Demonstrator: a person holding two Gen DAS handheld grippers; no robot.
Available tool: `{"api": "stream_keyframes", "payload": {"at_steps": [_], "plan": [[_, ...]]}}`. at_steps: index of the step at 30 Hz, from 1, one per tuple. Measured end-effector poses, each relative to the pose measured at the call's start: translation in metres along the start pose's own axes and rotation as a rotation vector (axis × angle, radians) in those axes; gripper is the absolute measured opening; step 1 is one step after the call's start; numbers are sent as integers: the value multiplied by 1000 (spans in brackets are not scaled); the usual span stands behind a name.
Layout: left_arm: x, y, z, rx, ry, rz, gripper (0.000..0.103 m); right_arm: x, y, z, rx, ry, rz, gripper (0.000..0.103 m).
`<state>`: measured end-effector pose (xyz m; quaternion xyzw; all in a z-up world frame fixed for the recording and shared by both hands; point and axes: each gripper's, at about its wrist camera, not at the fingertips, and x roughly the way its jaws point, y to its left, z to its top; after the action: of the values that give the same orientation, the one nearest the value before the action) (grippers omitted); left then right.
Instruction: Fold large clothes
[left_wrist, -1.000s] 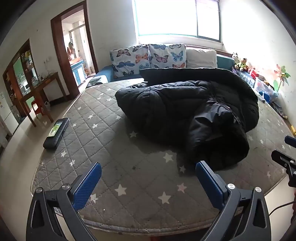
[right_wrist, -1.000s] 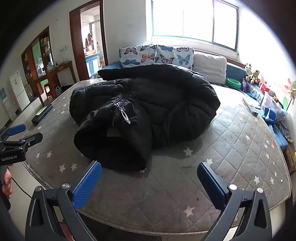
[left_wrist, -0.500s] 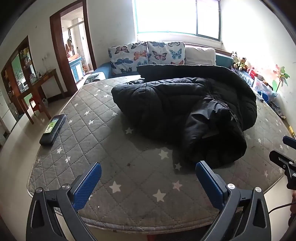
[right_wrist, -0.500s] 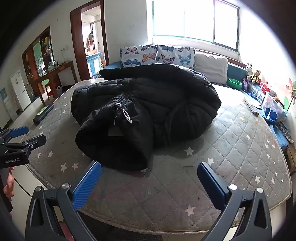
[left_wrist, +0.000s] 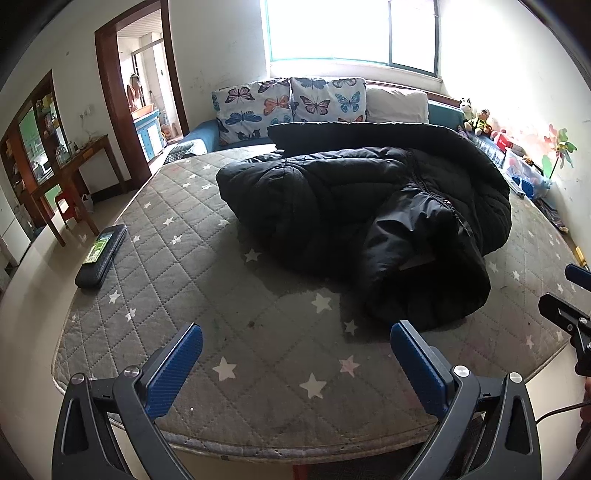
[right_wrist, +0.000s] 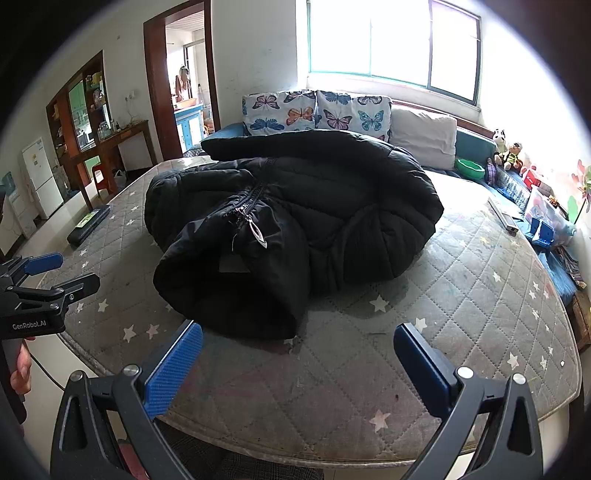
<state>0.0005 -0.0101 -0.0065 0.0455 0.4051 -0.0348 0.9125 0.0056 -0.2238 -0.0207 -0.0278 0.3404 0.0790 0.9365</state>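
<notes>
A large black puffer jacket (left_wrist: 362, 218) lies crumpled in a heap on the grey star-patterned mattress (left_wrist: 207, 295); its zipper pull (right_wrist: 258, 236) shows on top in the right wrist view, where the jacket (right_wrist: 295, 221) fills the middle. My left gripper (left_wrist: 295, 354) hovers open over the mattress's near edge, short of the jacket and left of its nearest fold. My right gripper (right_wrist: 297, 356) is open too, just in front of the jacket's near hem. Each gripper shows at the edge of the other's view: the right one (left_wrist: 569, 299), the left one (right_wrist: 55, 273).
A dark flat case (left_wrist: 101, 254) lies near the mattress's left edge. Butterfly pillows (left_wrist: 291, 103) and a white pillow (right_wrist: 424, 136) line the far side. Toys and boxes (right_wrist: 532, 192) crowd the right wall. A wooden table (left_wrist: 66, 173) and a doorway (left_wrist: 144, 96) stand left.
Both grippers have drawn back slightly from the bed, so more of the mattress's near edge shows. The jacket has not moved and both grippers stay open.
</notes>
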Motion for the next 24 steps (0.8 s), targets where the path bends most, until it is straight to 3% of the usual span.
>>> {"api": "stream_keyframes", "payload": {"at_steps": [24], "plan": [[5, -4, -1, 17, 18, 19, 103, 2, -3, 1, 6, 2, 10, 103]]}}
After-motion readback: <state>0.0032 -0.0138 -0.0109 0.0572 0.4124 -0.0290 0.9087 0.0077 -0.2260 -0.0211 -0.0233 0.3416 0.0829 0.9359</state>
